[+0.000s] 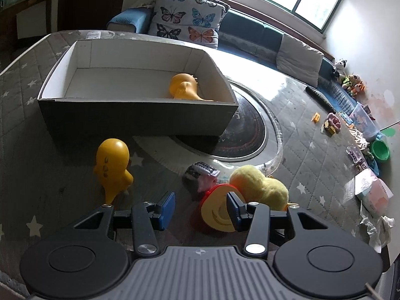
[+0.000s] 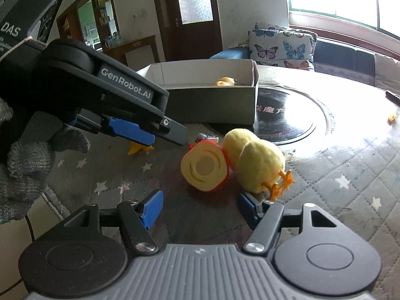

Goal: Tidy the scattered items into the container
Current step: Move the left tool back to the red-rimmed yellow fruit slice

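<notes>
A white-lined cardboard box (image 1: 50,85) (image 2: 212,105) stands on the quilted table and holds one yellow rubber toy (image 1: 183,87) (image 2: 225,82). A second yellow rubber toy (image 1: 112,167) lies in front of the box, left of my left gripper (image 1: 200,207), which is open and empty. A red and yellow toy half (image 1: 217,212) (image 2: 205,168), a fluffy yellow chick (image 1: 260,187) (image 2: 257,165) and a small wrapped packet (image 1: 201,175) lie together. My right gripper (image 2: 200,206) is open just in front of the toy half and chick. The left gripper (image 2: 140,130) shows in the right wrist view.
A round glass turntable (image 1: 250,135) (image 2: 287,122) lies behind the items, partly under the box. Small toys (image 1: 331,123), a green bowl (image 1: 380,150), papers (image 1: 372,192) and a plastic tub (image 1: 362,122) crowd the table's far right. A butterfly cushion (image 1: 185,20) rests on the sofa behind.
</notes>
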Action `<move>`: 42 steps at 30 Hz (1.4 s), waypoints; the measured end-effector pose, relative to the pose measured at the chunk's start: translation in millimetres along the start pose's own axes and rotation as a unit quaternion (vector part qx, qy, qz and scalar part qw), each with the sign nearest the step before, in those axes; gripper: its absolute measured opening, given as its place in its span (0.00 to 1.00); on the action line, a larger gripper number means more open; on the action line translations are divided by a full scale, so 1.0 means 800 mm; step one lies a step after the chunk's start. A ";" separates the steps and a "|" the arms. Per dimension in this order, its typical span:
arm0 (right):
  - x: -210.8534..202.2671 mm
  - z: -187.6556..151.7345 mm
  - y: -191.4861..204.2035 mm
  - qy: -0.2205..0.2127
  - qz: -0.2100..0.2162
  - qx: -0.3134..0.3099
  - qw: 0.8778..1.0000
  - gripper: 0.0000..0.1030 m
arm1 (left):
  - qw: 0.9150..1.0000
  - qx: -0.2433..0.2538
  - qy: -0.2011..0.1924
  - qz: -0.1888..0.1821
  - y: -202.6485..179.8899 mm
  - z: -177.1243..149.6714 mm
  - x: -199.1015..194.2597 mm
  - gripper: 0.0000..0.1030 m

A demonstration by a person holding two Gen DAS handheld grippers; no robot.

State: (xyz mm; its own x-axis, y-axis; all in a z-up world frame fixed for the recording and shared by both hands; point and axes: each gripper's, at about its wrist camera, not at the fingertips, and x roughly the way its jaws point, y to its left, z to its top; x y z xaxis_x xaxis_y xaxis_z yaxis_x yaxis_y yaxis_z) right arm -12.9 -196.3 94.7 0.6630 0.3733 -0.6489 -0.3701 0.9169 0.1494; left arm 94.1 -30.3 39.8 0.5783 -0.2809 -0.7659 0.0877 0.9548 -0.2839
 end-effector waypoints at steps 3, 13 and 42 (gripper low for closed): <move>0.005 -0.003 0.002 0.005 0.000 -0.001 1.000 0.65 | 1.000 0.003 -0.001 0.005 0.000 -0.001 0.000 0.47; 0.018 -0.006 0.002 0.010 -0.001 0.004 1.000 0.65 | 1.000 -0.015 -0.002 -0.003 0.004 0.006 0.005 0.47; 0.047 0.006 0.020 0.018 0.019 -0.018 0.999 0.64 | 0.998 -0.051 0.027 -0.023 0.007 0.019 0.049 0.47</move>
State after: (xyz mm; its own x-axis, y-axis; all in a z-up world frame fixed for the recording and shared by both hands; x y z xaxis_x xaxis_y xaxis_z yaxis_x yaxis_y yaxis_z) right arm 9.3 -166.9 76.1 0.6242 0.4021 -0.6698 -0.4183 0.8962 0.1482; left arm 129.5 -34.7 17.4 0.5310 -0.3323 -0.7795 0.0291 0.9265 -0.3752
